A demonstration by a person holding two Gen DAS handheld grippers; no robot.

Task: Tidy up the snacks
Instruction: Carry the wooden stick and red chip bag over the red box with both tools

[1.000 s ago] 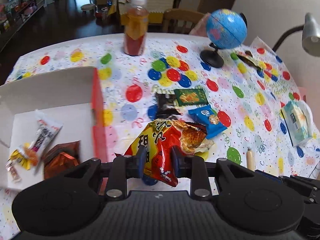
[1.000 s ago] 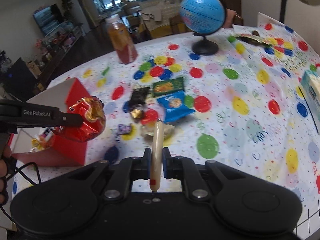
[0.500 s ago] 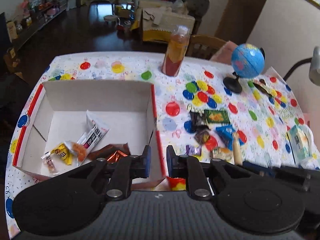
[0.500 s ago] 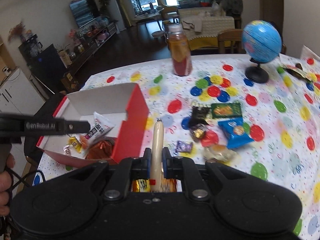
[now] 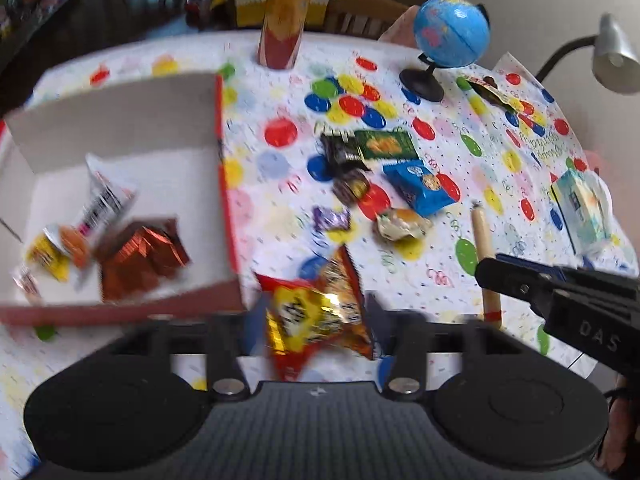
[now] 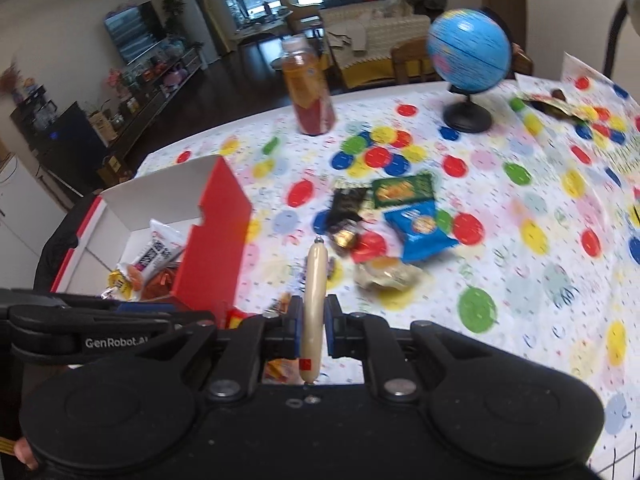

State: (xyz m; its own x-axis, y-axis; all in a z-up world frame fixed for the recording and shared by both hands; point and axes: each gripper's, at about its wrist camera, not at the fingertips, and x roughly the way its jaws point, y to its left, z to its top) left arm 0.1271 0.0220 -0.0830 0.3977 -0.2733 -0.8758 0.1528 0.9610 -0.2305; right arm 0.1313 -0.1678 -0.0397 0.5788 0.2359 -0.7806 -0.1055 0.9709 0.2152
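Note:
My left gripper (image 5: 314,312) stands open around a red and yellow snack bag (image 5: 316,316) that lies on the table just outside the near right corner of the red and white box (image 5: 222,152). The box holds a copper foil pack (image 5: 140,256) and several small wrappers. My right gripper (image 6: 313,322) is shut on a pale sausage stick (image 6: 314,300), which also shows in the left wrist view (image 5: 486,264). Loose snacks lie mid-table: a blue cookie pack (image 5: 422,186), a green pack (image 5: 386,144), dark wrappers (image 5: 344,152) and a pale wrapped bun (image 5: 402,224).
A juice bottle (image 5: 284,20) and a globe (image 5: 450,32) stand at the far edge. A desk lamp (image 5: 612,56) is at the far right. A tissue pack (image 5: 584,204) lies at the right. The box wall (image 6: 216,248) stands left of my right gripper.
The left gripper let go of the red and yellow bag, which dropped outside the box corner; it has now come back down with open jaws around it. The right gripper kept the sausage stick.

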